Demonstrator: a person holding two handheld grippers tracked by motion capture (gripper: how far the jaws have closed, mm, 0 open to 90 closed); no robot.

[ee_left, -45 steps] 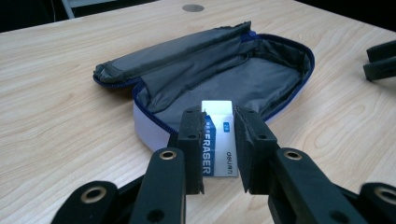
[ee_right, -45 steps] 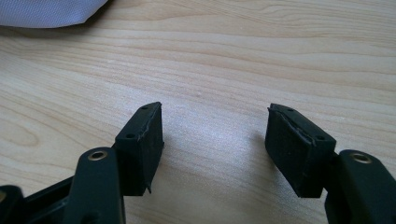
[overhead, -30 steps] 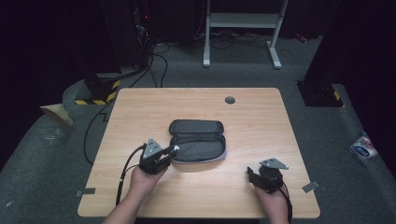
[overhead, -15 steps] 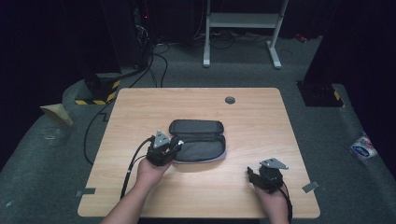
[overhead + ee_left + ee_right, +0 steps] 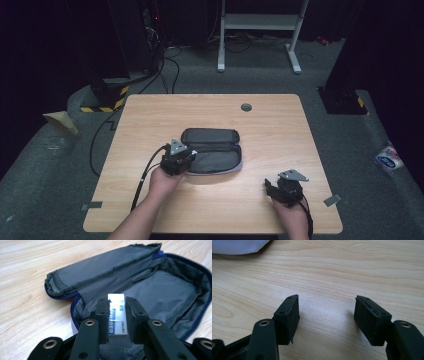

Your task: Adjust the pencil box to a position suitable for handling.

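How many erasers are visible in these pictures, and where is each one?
1. The eraser is clamped between the jaws of the left gripper, over the open pencil case. Folds of the case lining may hide others.

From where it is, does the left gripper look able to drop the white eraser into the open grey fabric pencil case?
Probably yes: the left gripper, shut on the white eraser, sits at the open grey fabric pencil case, lid folded back, nothing between.

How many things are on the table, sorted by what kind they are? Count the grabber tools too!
Pencil case, open: 1
Eraser, held over the case: 1
Grippers, left gripper and right gripper: 2
Total: 4
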